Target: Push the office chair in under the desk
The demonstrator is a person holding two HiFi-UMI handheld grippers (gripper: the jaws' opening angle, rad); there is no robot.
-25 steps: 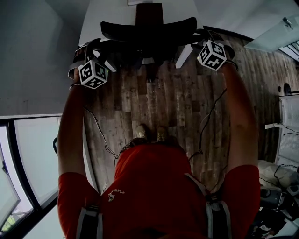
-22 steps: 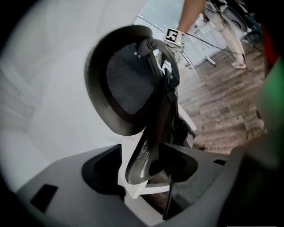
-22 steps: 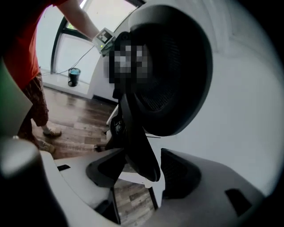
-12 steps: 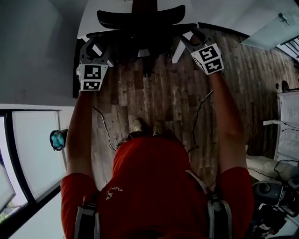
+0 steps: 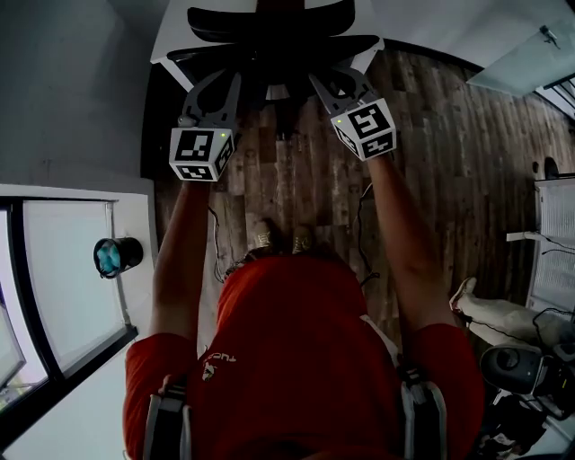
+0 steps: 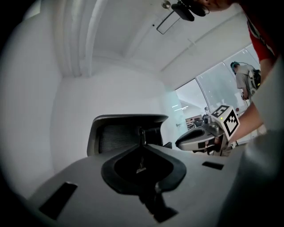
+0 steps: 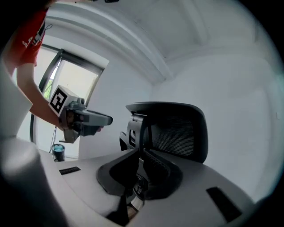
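Observation:
The black office chair (image 5: 269,22) stands at the top of the head view, its backrest against the edge of the white desk (image 5: 169,40). My left gripper (image 5: 216,90) and right gripper (image 5: 334,83) hover side by side just short of the backrest, apart from it. Both pairs of jaws are closing and look drawn together, with nothing between them. The left gripper view has the mesh backrest (image 6: 126,133) beyond the joined jaws of my left gripper (image 6: 142,146), and the other gripper (image 6: 199,139) to the right. In the right gripper view the backrest (image 7: 177,128) sits past my right gripper (image 7: 140,150).
Wood-plank floor (image 5: 431,162) lies under me, with thin cables trailing from the grippers. A glass partition (image 5: 63,287) and a small dark cylinder (image 5: 117,256) are at the left. A white radiator (image 5: 557,243) and dark gear (image 5: 521,368) stand at the right.
Both grippers left the chair's sides, drew back toward me and closer together, and their jaws closed. The chair sits further up under the desk.

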